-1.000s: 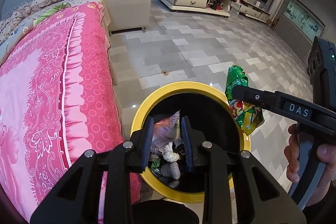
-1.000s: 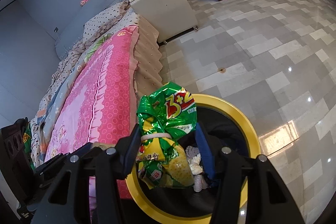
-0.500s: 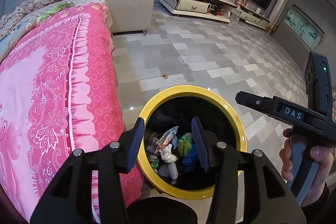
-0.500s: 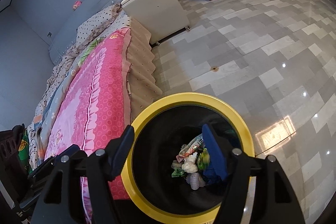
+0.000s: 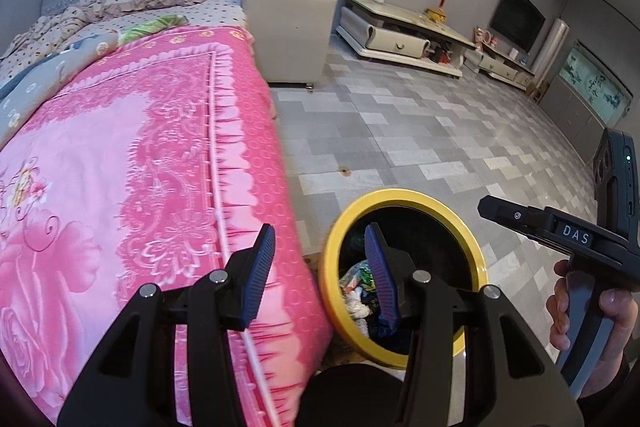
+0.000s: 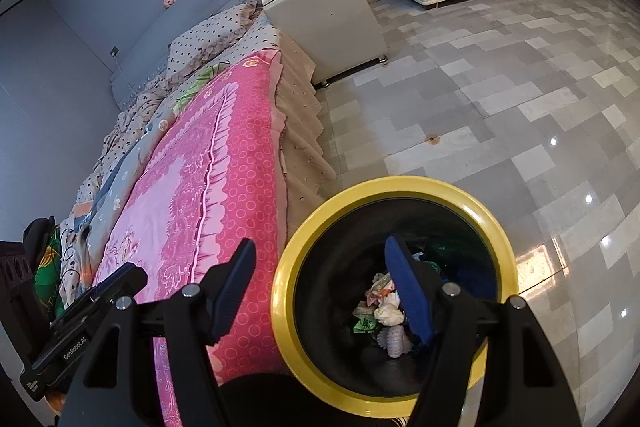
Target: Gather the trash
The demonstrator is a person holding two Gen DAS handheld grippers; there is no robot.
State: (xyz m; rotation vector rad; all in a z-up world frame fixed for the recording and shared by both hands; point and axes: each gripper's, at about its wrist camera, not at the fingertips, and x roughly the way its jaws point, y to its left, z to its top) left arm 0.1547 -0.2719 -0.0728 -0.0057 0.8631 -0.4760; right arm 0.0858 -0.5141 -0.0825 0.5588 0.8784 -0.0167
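Note:
A black bin with a yellow rim (image 5: 404,195) (image 6: 394,183) stands on the floor beside the bed. Crumpled wrappers and paper trash (image 6: 380,307) (image 5: 356,287) lie in its bottom. My left gripper (image 5: 320,259) is open and empty, above the bed's edge and the bin's left rim. My right gripper (image 6: 320,275) is open and empty, above the bin's left rim; it also shows from the side in the left wrist view (image 5: 560,231), right of the bin.
A bed with a pink floral quilt (image 5: 120,167) (image 6: 192,187) fills the left side. A white bedside cabinet (image 5: 288,27) stands at the bed's head. A low TV stand (image 5: 400,39) runs along the far wall. Grey tiled floor (image 5: 420,131) lies to the right.
One second ago each gripper held a wrapper over the bin; both opened and the wrappers fell in. Both grippers have since lifted and swung left toward the bed.

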